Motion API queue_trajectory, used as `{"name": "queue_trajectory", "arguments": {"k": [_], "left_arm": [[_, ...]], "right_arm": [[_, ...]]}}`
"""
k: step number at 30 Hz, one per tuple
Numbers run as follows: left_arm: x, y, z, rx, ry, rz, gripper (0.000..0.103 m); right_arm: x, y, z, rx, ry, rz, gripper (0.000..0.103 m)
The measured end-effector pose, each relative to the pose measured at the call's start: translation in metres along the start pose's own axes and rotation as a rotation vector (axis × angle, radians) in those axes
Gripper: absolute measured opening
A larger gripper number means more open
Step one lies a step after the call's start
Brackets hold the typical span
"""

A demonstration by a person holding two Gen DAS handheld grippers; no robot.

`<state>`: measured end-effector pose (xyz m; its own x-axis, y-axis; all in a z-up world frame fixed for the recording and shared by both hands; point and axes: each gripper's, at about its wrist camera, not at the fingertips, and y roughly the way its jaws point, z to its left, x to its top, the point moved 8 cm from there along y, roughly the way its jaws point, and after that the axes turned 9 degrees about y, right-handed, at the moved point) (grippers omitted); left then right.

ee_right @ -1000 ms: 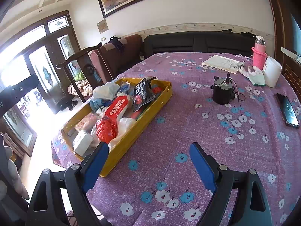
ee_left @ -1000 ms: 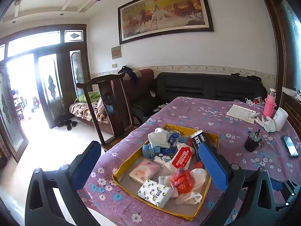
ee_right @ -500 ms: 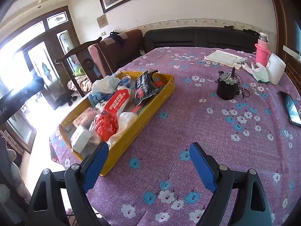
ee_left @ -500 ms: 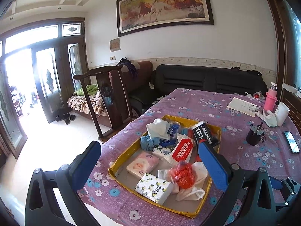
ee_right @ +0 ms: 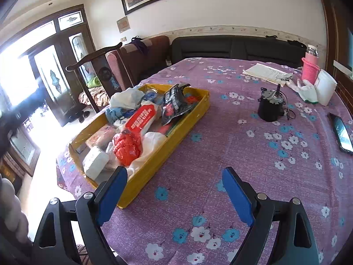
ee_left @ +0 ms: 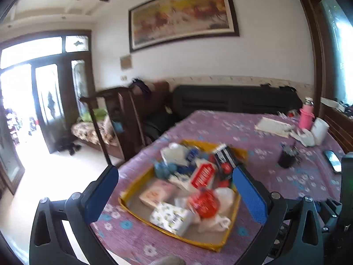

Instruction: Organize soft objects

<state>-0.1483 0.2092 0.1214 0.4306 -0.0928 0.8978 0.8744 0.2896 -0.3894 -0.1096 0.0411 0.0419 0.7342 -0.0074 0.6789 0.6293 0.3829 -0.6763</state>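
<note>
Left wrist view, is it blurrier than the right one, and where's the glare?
Left wrist view: motion-smeared, the packets in the yellow tray are soft, and the doorway is blown out white. Right wrist view: sharp, with print readable on the red packet; its doorway also glares. Both bend straight lines near the edges.

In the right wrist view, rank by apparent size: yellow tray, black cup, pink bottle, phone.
1. yellow tray, by far the largest.
2. black cup.
3. pink bottle and phone: look alike in extent; the phone sits nearer the camera and at the distorted edge, so unranked.
</note>
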Motion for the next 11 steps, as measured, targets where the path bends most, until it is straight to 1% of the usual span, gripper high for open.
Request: {"name": "queue_trajectory", "arguments": {"k": [1, 5, 7, 9, 11], "left_arm": [[-0.002, 0.004, -0.004, -0.023, -0.003, 0.021, 0.103], [-0.005, 0.013, -0.017, -0.051, 0.009, 0.060, 0.103], [-0.009, 0.018, -0.026, -0.057, 0.032, 0.096, 0.103], [-0.014, 0.022, -0.035, -0.048, 0.056, 0.126, 0.103], [-0.019, 0.029, -0.048, -0.065, 0.065, 0.163, 0.103]], "right_arm": [[0.000, 0.000, -0.003, -0.004, 0.004, 0.001, 0.091], [-0.003, 0.001, -0.020, -0.022, 0.039, 0.008, 0.091], [-0.003, 0.001, -0.030, -0.028, 0.065, 0.007, 0.091], [-0.002, 0.000, -0.041, -0.039, 0.087, 0.003, 0.091], [-0.001, -0.002, -0.052, -0.051, 0.107, -0.002, 0.091]]}}
